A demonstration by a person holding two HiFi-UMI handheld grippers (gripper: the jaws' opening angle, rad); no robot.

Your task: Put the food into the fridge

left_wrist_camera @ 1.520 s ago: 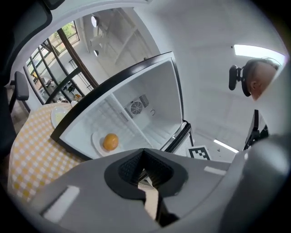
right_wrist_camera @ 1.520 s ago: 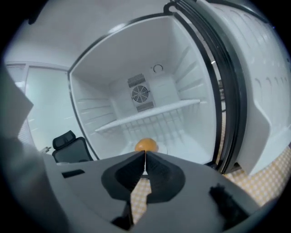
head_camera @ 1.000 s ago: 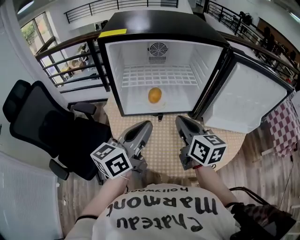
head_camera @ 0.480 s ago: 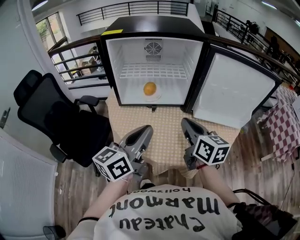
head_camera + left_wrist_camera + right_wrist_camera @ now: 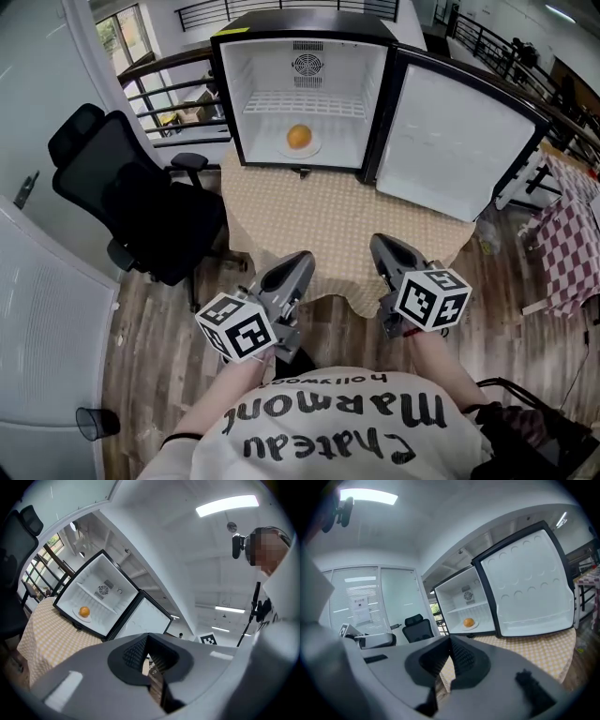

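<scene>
An orange round food (image 5: pixel 299 137) lies on a white plate (image 5: pixel 298 148) on the floor of the small black fridge (image 5: pixel 302 89), whose door (image 5: pixel 457 141) stands wide open to the right. The same orange food (image 5: pixel 84 612) shows in the left gripper view, and the orange food (image 5: pixel 468 622) shows in the right gripper view. Both grippers hang well back from the fridge, near the person's chest. My left gripper (image 5: pixel 302 265) is shut and holds nothing. My right gripper (image 5: pixel 382 247) is shut too, with nothing between its jaws.
The fridge stands on a table with a checked beige cloth (image 5: pixel 337 225). A black office chair (image 5: pixel 131 202) sits left of the table. A red-checked cloth (image 5: pixel 565 234) is at the right edge. A dark cup (image 5: pixel 89 424) stands on the wooden floor, lower left.
The view has pulled back from the fridge: it now looks smaller and farther, with more table and floor showing. Both grippers stay shut in front of the person's chest.
</scene>
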